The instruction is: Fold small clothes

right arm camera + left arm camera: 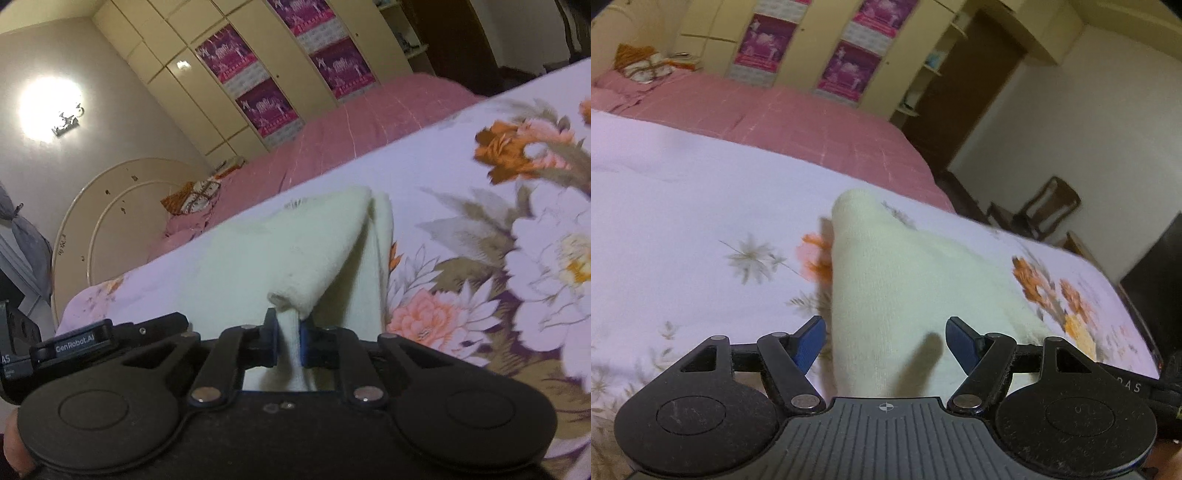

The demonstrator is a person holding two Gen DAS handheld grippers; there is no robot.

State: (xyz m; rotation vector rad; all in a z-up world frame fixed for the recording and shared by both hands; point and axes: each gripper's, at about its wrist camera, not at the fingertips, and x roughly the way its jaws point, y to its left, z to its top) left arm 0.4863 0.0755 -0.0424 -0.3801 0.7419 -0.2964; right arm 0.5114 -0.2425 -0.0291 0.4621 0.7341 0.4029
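A small cream cloth (886, 280) lies on the flowered bedsheet (683, 206), partly lifted into a ridge. My left gripper (885, 343) is open, its blue-padded fingers on either side of the cloth's near end, not closed on it. In the right wrist view my right gripper (288, 341) is shut on an edge of the cream cloth (280, 251) and holds it up, so the cloth forms a tented fold over the flowered bedsheet (480, 221).
A pink bedspread (798, 110) covers the far bed, with an orange-patterned bundle (646, 62) on it. Cream wardrobes with purple posters (849, 70) stand behind. A wooden chair (1049, 206) and a dark doorway are at the right. A bright wall lamp (48, 110) shines at the left.
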